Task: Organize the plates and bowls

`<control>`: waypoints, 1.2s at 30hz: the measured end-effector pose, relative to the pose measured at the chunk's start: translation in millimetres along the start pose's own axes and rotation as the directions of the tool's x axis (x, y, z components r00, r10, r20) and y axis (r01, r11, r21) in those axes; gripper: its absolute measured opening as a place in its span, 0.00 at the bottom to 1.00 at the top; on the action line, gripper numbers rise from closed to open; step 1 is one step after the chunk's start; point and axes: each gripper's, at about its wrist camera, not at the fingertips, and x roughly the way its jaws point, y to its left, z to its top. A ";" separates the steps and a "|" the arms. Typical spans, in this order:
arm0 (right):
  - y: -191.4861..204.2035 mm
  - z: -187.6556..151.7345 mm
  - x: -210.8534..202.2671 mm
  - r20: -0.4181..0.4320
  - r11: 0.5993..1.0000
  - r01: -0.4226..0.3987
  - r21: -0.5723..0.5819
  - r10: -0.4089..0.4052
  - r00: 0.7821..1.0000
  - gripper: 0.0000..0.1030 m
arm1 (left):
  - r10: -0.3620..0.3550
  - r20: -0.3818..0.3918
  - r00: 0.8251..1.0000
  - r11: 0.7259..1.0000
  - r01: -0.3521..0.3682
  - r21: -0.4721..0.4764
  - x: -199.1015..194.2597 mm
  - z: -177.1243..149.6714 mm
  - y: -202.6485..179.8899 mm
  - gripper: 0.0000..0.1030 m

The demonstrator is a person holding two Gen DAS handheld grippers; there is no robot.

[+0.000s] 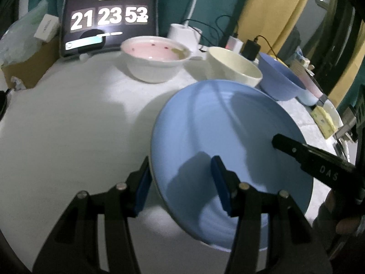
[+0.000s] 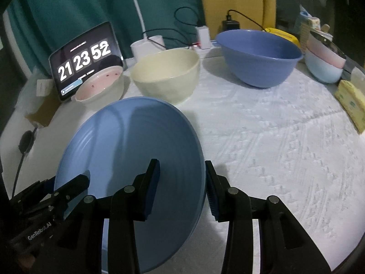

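Blue, the plate (image 1: 228, 141) hung tilted above the white-clothed table (image 2: 273, 148), its rim clamped on opposite sides by the left gripper (image 1: 180, 182) and right gripper (image 2: 182, 187). Three bowls stood along the far edge: pink-lined (image 1: 155, 57), cream (image 2: 166, 73), blue (image 2: 257, 54).

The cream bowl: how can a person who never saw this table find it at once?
Start at the tablet showing a clock at the table's back edge. Three bowls stand in a row beside it. The cream bowl is the middle one, plain inside, between the pink-lined bowl and the blue bowl.
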 end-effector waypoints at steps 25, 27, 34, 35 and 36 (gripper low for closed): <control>35.2 6.1 35.7 -0.083 0.999 -0.028 -0.042 0.024 0.996 0.41 | 0.069 0.003 0.998 0.996 -0.069 -0.048 -2.8 4.1 33.0 0.52; 35.2 6.1 34.8 -0.081 0.998 -0.032 -0.048 0.029 0.996 0.41 | 0.085 0.034 0.996 0.996 -0.084 -0.035 -8.3 5.8 30.6 0.52; 31.1 5.2 25.6 -0.063 0.998 -0.044 -0.048 0.041 0.997 0.41 | 0.121 0.088 0.989 0.993 -0.121 -0.013 -23.0 10.1 23.7 0.52; 30.4 5.3 23.9 -0.060 0.998 -0.044 -0.047 0.041 0.997 0.41 | 0.123 0.090 0.988 0.992 -0.122 -0.012 -23.9 10.2 23.1 0.52; 29.5 5.2 22.2 -0.057 0.998 -0.044 -0.047 0.042 0.998 0.41 | 0.125 0.093 0.988 0.992 -0.125 -0.010 -25.1 10.3 21.6 0.52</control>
